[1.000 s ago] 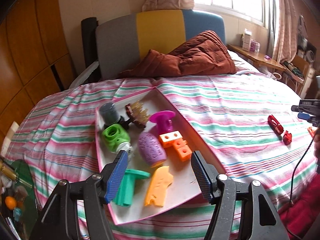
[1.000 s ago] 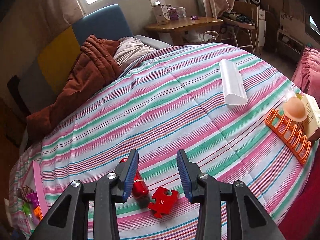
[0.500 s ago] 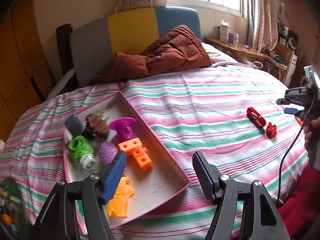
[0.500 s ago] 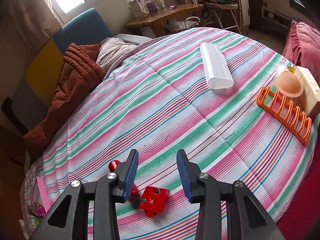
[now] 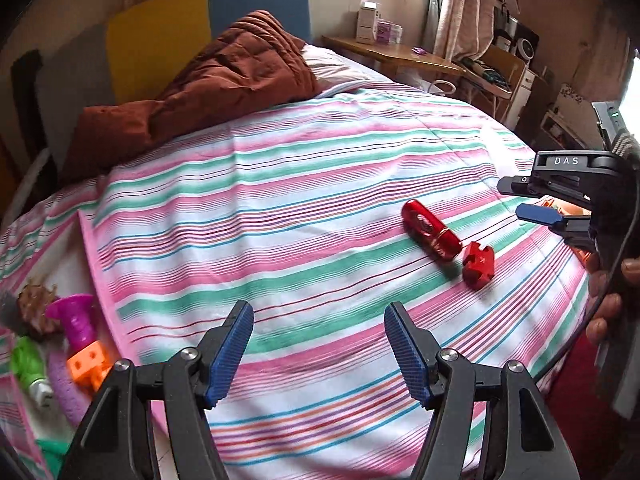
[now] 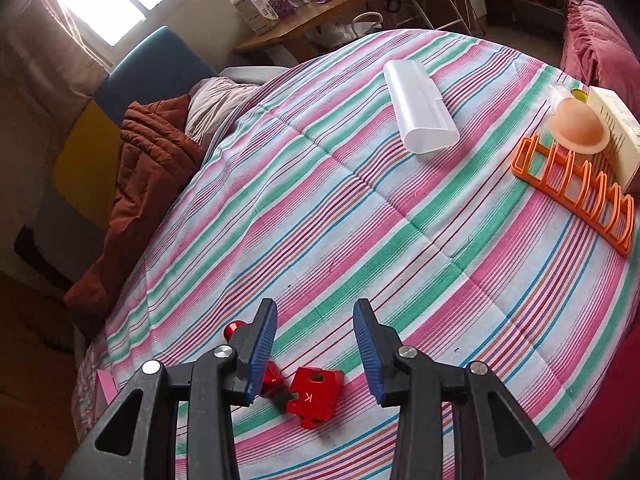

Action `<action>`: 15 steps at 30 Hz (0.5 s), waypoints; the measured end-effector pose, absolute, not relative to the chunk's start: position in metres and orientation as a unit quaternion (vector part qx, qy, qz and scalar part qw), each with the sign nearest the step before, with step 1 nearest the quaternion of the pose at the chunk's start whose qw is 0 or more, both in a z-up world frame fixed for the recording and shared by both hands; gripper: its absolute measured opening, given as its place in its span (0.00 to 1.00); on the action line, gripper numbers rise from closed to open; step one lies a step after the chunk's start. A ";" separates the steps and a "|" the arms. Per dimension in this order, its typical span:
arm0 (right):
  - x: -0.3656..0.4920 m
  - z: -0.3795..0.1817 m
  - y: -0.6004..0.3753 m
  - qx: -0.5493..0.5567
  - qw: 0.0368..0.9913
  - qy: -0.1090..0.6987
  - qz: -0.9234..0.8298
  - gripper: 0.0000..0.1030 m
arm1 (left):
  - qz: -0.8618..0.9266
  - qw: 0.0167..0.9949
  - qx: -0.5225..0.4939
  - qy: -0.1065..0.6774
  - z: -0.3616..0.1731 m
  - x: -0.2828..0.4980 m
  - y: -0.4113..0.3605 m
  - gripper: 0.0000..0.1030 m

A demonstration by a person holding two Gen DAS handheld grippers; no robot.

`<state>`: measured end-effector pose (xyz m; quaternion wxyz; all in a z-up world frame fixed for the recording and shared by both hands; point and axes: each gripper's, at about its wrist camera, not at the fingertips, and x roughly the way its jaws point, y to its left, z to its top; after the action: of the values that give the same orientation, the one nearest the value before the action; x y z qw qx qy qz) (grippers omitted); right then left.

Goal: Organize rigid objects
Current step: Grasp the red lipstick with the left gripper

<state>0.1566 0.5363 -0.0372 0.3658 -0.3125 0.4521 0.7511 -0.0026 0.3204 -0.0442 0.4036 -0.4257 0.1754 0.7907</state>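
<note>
Several toys already sit in the tray at nine o'clock, while the red puzzle piece and red clip remain loose below the empty, narrowly parted right gripper; the left gripper gapes wide, empty.

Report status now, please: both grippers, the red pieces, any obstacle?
Left gripper open, empty. Right gripper open, above red puzzle piece. Red metal piece beside it. Nothing in the way.
</note>
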 end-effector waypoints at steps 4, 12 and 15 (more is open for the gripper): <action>0.159 -0.038 0.538 -0.307 0.360 0.464 0.749 0.38 | 0.770 0.422 -0.447 0.170 -0.053 -0.006 0.357 0.66; 0.163 -0.037 0.541 -0.294 0.354 0.480 0.747 0.38 | 0.741 0.445 -0.485 0.136 -0.067 -0.016 0.417 0.66; 0.165 -0.038 0.543 -0.290 0.354 0.487 0.744 0.38 | 0.734 0.448 -0.494 0.130 -0.072 -0.018 0.438 0.66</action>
<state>0.1651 0.5434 -0.0380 0.3538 -0.2901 0.4870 0.7440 -0.0180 0.4384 -0.0723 0.4476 -0.4941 0.1301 0.7339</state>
